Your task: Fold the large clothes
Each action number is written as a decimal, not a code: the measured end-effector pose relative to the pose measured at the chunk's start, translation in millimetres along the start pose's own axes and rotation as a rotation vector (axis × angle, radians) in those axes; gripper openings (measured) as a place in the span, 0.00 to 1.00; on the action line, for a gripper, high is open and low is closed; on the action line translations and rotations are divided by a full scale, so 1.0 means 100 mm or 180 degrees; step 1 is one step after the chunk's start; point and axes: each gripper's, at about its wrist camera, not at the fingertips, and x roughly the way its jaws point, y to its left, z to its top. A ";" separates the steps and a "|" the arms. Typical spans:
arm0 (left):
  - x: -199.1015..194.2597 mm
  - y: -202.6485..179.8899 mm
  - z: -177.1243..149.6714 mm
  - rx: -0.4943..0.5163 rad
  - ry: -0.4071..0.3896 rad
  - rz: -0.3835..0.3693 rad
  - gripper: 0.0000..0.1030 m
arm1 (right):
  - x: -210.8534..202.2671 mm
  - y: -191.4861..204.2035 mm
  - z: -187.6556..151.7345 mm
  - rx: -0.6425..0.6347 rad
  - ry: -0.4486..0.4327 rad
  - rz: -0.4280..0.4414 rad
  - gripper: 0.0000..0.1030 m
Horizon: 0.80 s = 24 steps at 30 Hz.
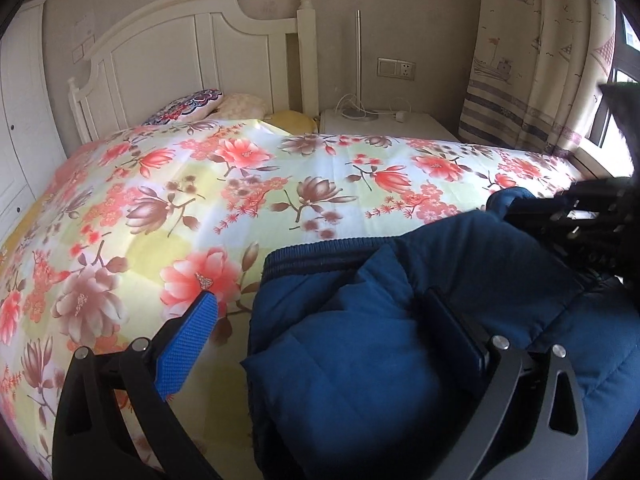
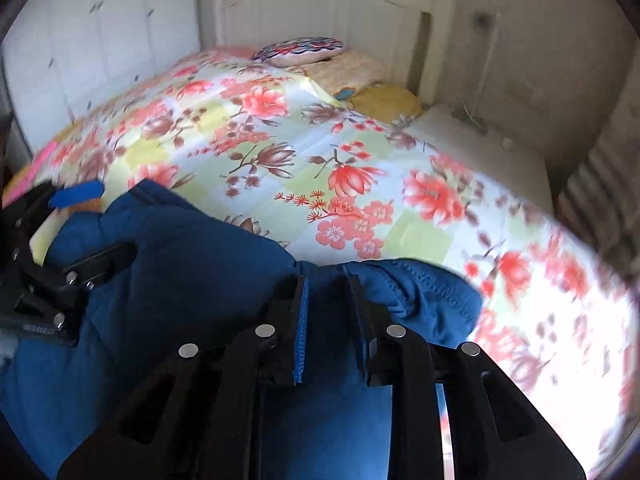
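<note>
Left wrist view: we see a puffy quilted navy jacket lying folded on the bed, on a smooth floral bedspread with pink and brown blooms on yellow-green squares. Ribbed knit hem band runs along the jacket's far edge. Our left gripper is spread wide: textured blue pad on the left finger over bare bedspread, right finger sunk in a padded fold, nothing clamped. The right gripper shows black at the far right edge, on the jacket. White panelled headboard, patterned pillow, white nightstand behind.

Right wrist view, blurred at the edges: our right gripper has its fingers narrow with a stitched jacket fold between them; the blue ridged pad looks pressed on the fabric, so grasping the jacket. Left gripper at the left, blue tip over the bedspread.
</note>
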 end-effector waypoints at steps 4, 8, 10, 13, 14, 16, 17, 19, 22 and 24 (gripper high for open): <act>0.00 0.00 -0.01 -0.0008 0.0002 0.0001 0.98 | -0.35 -0.45 0.01 0.0633 -0.0481 -0.0076 0.24; -0.01 0.01 -0.01 -0.0019 0.0003 -0.0014 0.98 | 0.01 -0.63 -0.17 0.0876 -0.0148 0.0202 0.24; -0.01 0.01 -0.01 -0.0042 -0.0007 0.0006 0.98 | 0.27 -0.50 -0.28 0.0726 0.0032 0.0192 0.24; -0.02 0.01 -0.01 -0.0053 -0.0014 0.0005 0.98 | 0.19 -0.52 -0.16 0.0761 0.0108 0.0158 0.24; -0.03 0.01 -0.01 -0.0052 -0.0024 0.0009 0.98 | 0.12 -0.49 -0.10 0.0687 0.0084 0.0048 0.24; -0.02 0.02 0.00 -0.0052 -0.0023 0.0002 0.98 | -0.07 -0.38 0.04 0.0562 -0.0099 -0.0103 0.24; -0.02 0.02 0.00 -0.0055 -0.0022 -0.0003 0.98 | -0.13 -0.34 0.07 0.0551 -0.0186 -0.0041 0.24; -0.02 0.02 0.00 -0.0063 -0.0022 -0.0012 0.98 | -0.13 -0.15 0.11 0.0386 -0.0225 0.0125 0.24; -0.02 0.04 0.00 -0.0077 -0.0027 -0.0009 0.98 | 0.24 0.17 0.03 -0.0077 0.0213 -0.0048 0.25; -0.01 0.07 -0.01 -0.0115 -0.0007 -0.0037 0.98 | 0.21 0.28 0.10 -0.0285 0.0274 -0.0271 0.25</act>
